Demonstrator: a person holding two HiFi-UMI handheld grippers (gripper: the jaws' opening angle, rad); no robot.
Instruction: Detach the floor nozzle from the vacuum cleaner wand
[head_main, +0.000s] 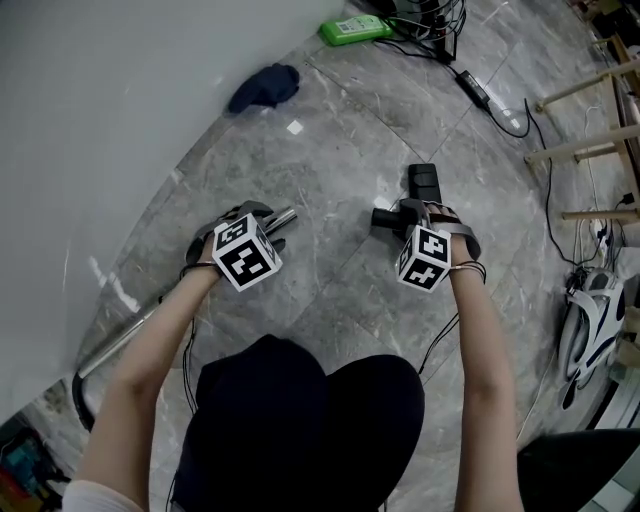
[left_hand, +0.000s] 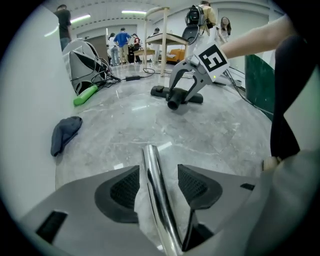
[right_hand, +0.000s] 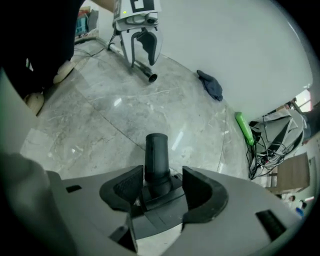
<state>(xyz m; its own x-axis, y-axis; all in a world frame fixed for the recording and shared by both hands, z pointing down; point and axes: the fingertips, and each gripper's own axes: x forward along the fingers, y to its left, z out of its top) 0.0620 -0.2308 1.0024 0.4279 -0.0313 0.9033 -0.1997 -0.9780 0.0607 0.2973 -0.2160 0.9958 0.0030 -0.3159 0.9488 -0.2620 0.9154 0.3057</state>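
The chrome wand (head_main: 283, 216) lies slanting along the floor, and its open end stands apart from the black floor nozzle (head_main: 424, 182). My left gripper (head_main: 262, 222) straddles the wand near that end. In the left gripper view the wand (left_hand: 155, 185) runs between the pads (left_hand: 125, 192) with a gap on each side, so the jaws are open. My right gripper (head_main: 405, 215) stands over the nozzle. In the right gripper view the nozzle's black neck (right_hand: 156, 155) rises between the open pads (right_hand: 202, 192), which do not press on it. Each gripper shows in the other's view: the right gripper (left_hand: 187, 87) and the left gripper (right_hand: 141, 50).
A white wall (head_main: 100, 120) curves along the left. A dark blue cloth (head_main: 264, 86) and a green object (head_main: 354, 29) lie by it. Cables (head_main: 490, 95) and wooden legs (head_main: 590, 150) fill the far right, with a white and black machine (head_main: 590, 320) below them. People stand far back.
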